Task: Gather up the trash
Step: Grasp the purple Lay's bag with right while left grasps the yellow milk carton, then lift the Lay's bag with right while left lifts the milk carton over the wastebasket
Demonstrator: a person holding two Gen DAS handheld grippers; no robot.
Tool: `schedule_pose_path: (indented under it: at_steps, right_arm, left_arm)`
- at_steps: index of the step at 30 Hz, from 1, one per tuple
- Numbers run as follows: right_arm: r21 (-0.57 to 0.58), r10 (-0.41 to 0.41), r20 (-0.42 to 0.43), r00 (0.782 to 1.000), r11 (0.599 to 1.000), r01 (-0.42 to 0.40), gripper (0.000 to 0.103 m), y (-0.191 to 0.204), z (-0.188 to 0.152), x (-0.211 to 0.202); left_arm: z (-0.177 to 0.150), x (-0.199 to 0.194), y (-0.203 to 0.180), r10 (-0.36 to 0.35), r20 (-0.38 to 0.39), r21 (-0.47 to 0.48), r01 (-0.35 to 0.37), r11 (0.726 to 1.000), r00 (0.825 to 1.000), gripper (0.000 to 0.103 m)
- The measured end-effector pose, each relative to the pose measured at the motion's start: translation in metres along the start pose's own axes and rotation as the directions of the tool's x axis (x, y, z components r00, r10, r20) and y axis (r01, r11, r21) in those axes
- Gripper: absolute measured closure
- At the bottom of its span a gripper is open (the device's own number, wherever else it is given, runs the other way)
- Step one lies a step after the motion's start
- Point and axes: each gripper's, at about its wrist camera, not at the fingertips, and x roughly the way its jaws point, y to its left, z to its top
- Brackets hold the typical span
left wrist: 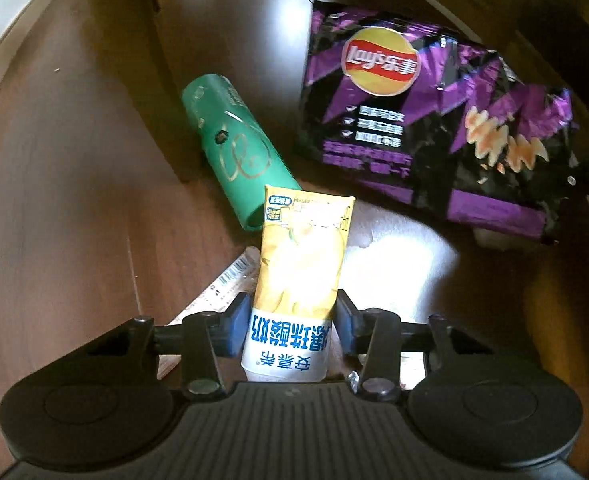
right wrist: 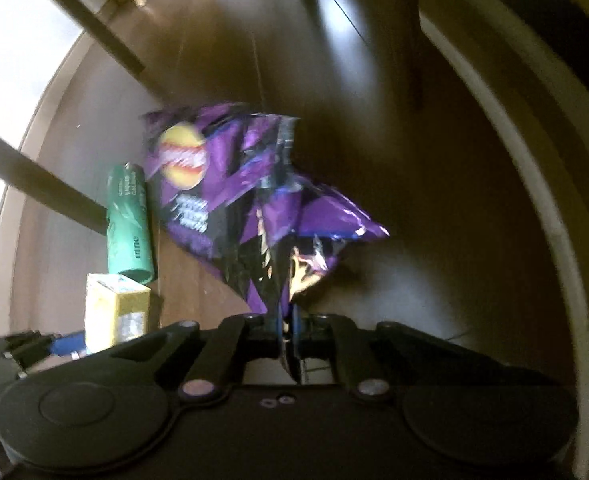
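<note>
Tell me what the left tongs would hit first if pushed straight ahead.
The left tongs already grip the yellow milk carton. Straight beyond its top lies the green cup, probably met first; depth is unclear.

Left hand-held gripper [left wrist: 292, 316] clamped around a carton, right hand-held gripper [right wrist: 288, 330] pinched closed on a bag

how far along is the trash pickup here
Nothing looks binned yet; no bin is in view. In hand: the left tongs grip the yellow yogurt carton, and the right tongs pinch the purple chip bag. Left on the floor: the green cup and a barcoded wrapper.
</note>
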Motion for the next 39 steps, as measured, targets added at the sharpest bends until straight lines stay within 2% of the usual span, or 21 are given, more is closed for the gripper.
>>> schedule_pose_path:
  at_steps: [5, 8, 14, 19, 22, 26, 30, 35, 39]
  right_arm:
    - [-0.141, -0.028, 0.022, 0.999, 0.989, 0.031, 0.099, 0.012, 0.003, -0.022]
    - [-0.138, -0.019, 0.032, 0.999, 0.99, 0.024, 0.099, 0.008, 0.009, -0.037]
    - [-0.123, 0.01, 0.066, 0.998, 0.992, -0.002, 0.099, 0.007, 0.009, -0.072]
    - [-0.161, -0.007, 0.122, 0.993, 0.987, 0.027, 0.099, 0.036, 0.018, -0.097]
    - [-0.15, 0.001, 0.133, 0.991, 0.988, 0.019, 0.099, 0.042, 0.018, -0.126]
    - [-0.151, 0.014, 0.133, 0.991, 0.988, 0.007, 0.099, 0.052, 0.013, -0.179]
    - [-0.159, 0.033, 0.154, 0.987, 0.987, -0.008, 0.099, 0.064, 0.013, -0.247]
    - [-0.165, 0.051, 0.135, 0.99, 0.986, -0.028, 0.099, 0.078, 0.023, -0.338]
    - [-0.23, 0.058, 0.157, 0.986, 0.973, -0.021, 0.1, 0.091, 0.036, -0.407]
  left_arm:
    - [0.003, -0.008, 0.006, 0.001, -0.02, -0.041, -0.001, 0.999, 1.0, 0.061]
    - [0.008, -0.017, 0.012, -0.014, -0.024, -0.081, 0.012, 0.997, 1.0, 0.061]
    - [0.018, -0.052, 0.019, -0.041, 0.023, -0.147, 0.044, 0.988, 0.999, 0.061]
    - [0.023, -0.096, 0.027, -0.051, 0.043, -0.262, 0.06, 0.963, 0.998, 0.061]
    - [0.029, -0.136, 0.029, -0.053, 0.047, -0.328, 0.066, 0.943, 0.997, 0.061]
    - [0.043, -0.204, 0.027, -0.036, 0.068, -0.358, 0.058, 0.932, 0.997, 0.061]
    - [0.064, -0.281, 0.02, -0.003, 0.076, -0.367, 0.03, 0.93, 0.997, 0.061]
    - [0.092, -0.375, 0.017, -0.001, 0.103, -0.366, 0.038, 0.93, 0.995, 0.061]
    - [0.112, -0.441, 0.019, 0.012, 0.118, -0.374, 0.033, 0.927, 0.993, 0.061]
